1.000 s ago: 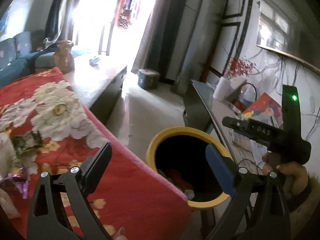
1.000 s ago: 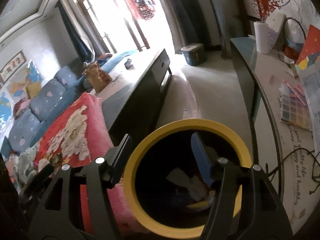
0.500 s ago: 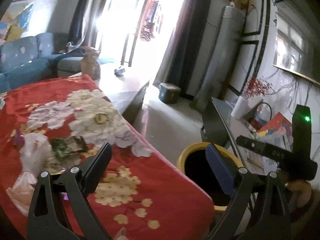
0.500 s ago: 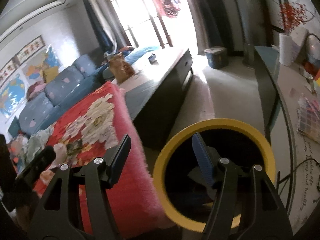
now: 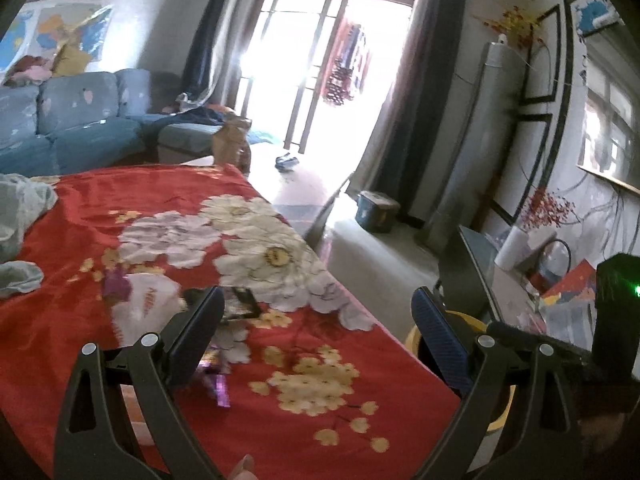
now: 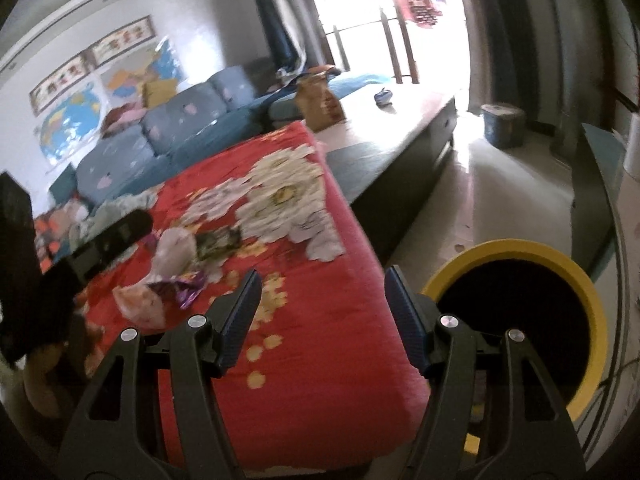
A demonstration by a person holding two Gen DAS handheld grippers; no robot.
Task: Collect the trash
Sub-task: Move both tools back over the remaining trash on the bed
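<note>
Both the left gripper point(image 5: 316, 320) and right gripper point(image 6: 322, 304) hang wide and empty over the red cloth point(image 6: 304, 320) — crinkly wrappers point(image 6: 176, 284) could slip a shallow pinch, missing the bin point(image 6: 516, 248).

Almost nothing here can be read. The white wrapper point(image 5: 146, 302) lying on the red floral cloth point(image 5: 328, 412) carries red lettering in the left wrist view, too blurred to make out. In the right wrist view, the 2 long framed scrolls point(image 6: 92, 66) on the wall above the world map point(image 6: 70, 126) show rows of characters, too small to read.
</note>
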